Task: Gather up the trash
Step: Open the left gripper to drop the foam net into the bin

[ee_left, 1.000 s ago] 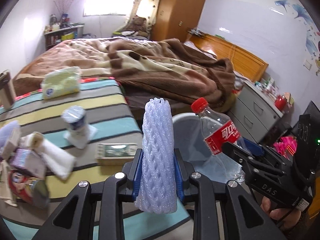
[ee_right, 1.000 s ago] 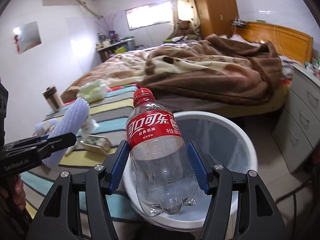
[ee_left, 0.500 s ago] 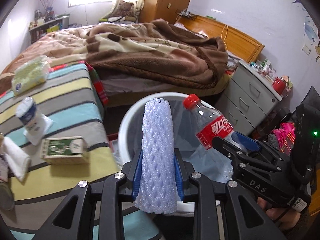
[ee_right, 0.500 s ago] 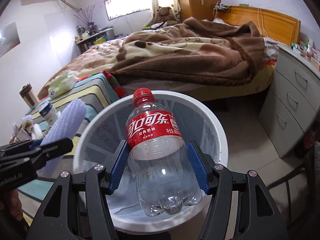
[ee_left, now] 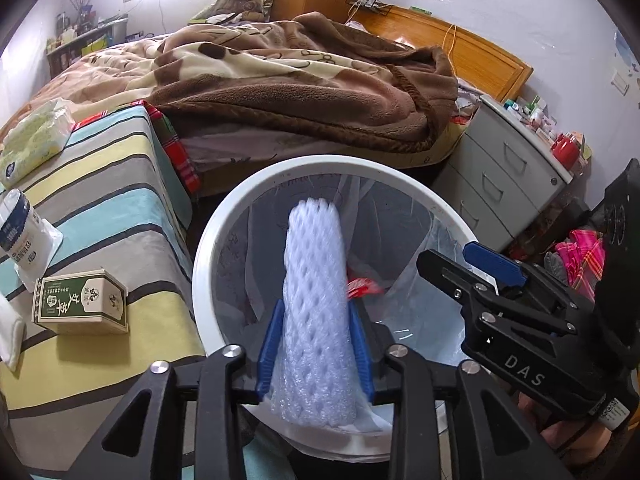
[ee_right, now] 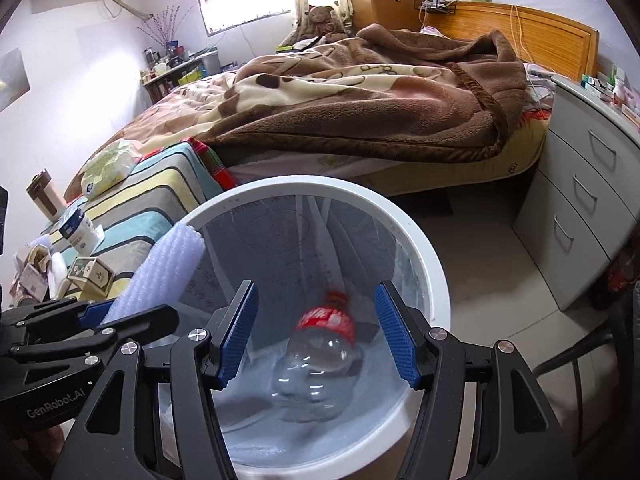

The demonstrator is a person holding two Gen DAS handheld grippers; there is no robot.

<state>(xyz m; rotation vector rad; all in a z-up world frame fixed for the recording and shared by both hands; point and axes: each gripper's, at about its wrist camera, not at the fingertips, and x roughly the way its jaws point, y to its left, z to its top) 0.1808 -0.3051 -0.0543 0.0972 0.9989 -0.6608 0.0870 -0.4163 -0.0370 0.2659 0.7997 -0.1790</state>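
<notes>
**Bottle in the bin, foam sleeve held above it**

A bedroom: a bed under a rumpled brown and cream fleece blanket, an orange wooden headboard, a grey chest of drawers beside it. At the bed's foot a bench wears a striped cover of teal, yellow and grey, carrying a green and cream carton, a pale green tissue pack and a small white and blue tub.

Just beside the bench stands a round white bin with a clear plastic liner. A clear plastic bottle with a red label lies blurred inside it, free of the right gripper, whose blue-padded jaws stand wide apart above it.

The left gripper clamps a white foam net sleeve upright over the bin's mouth.
</notes>
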